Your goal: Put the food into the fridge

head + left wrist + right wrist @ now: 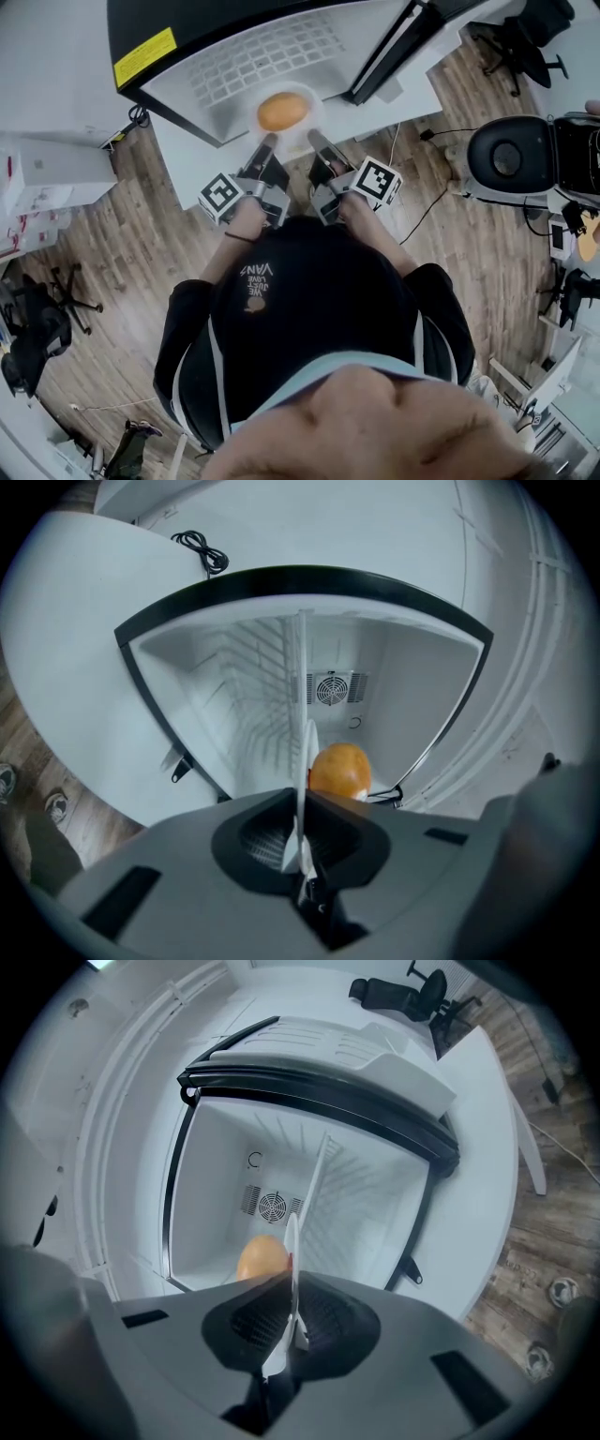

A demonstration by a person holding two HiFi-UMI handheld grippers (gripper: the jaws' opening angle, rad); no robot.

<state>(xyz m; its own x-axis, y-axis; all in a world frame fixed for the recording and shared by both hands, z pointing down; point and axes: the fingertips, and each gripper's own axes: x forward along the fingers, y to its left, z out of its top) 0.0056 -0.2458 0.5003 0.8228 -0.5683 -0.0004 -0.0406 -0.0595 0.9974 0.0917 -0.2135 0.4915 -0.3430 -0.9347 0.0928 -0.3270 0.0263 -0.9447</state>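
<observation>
Wood floor (141, 253) surrounds the open fridge (262, 56). Our left claw (265, 145) and right claw (319, 142) are clenched on opposite rims of a white plate (291, 139), held at the fridge mouth. Claw bodies half-hide its round orange food (281, 111); we cannot identify it.

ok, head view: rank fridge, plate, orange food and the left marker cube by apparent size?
1. fridge
2. plate
3. orange food and left marker cube: about alike, and the cube sits nearer the camera, so unranked.
</observation>
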